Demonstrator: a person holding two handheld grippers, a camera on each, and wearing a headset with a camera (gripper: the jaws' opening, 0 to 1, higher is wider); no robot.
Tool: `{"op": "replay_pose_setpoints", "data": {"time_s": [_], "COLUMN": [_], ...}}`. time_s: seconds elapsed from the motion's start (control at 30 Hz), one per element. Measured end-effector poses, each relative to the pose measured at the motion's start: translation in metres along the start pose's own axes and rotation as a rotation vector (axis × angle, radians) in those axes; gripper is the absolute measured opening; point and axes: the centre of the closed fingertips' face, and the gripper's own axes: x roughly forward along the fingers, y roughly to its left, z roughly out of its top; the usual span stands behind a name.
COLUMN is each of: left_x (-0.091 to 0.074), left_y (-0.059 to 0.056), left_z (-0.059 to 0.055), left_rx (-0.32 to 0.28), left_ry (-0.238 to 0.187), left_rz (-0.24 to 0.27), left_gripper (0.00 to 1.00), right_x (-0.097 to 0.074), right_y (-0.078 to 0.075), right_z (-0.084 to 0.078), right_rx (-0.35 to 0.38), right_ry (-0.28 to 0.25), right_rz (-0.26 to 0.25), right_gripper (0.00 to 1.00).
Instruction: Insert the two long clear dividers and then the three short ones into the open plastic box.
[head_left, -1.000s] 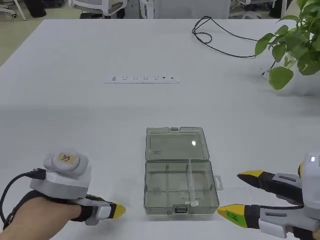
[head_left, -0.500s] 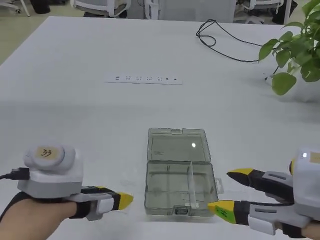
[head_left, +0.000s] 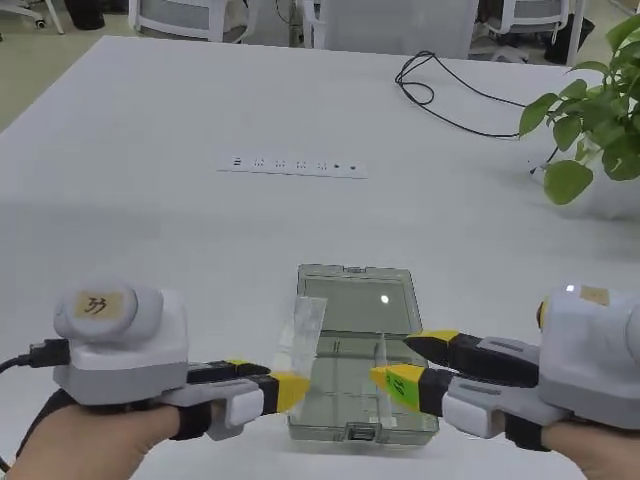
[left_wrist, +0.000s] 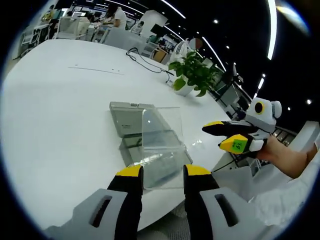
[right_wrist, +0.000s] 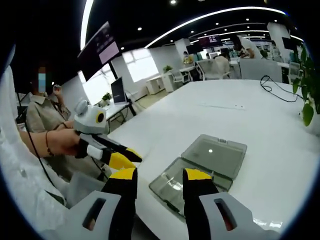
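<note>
The left gripper (head_left: 287, 387), held level at the near left, grips a thin, clear, rectangular divider (head_left: 302, 325) tilted up over the left edge of the open smoky plastic box (head_left: 355, 298). The right gripper (head_left: 412, 360) reaches in from the near right with its jaws apart and empty, partly hiding a second divider (head_left: 380, 345) standing in the box.

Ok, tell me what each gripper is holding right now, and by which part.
The left gripper pinches a clear divider by its near end. The right gripper holds nothing; its jaws stand open.
</note>
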Motion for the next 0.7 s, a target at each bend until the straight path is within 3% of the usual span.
{"op": "replay_pose_setpoints", "data": {"time_s": [0.4,0.7], "left_x": [0.013,0.015], "left_y": [-0.026,-0.033], "left_z": [0.002,0.004], "left_rx": [0.031,0.061], "left_ry": [-0.030,-0.046], "left_rz": [-0.064,-0.079], "left_gripper": [0.30,0.30], "right_x": [0.019,0.025], "right_y": [0.014,0.013], "right_z": [-0.005,-0.005], "right_rx": [0.084,0.192], "right_ry": [0.032,0.031], "right_rz": [-0.007,-0.039], "right_gripper": [0.26,0.17]}}
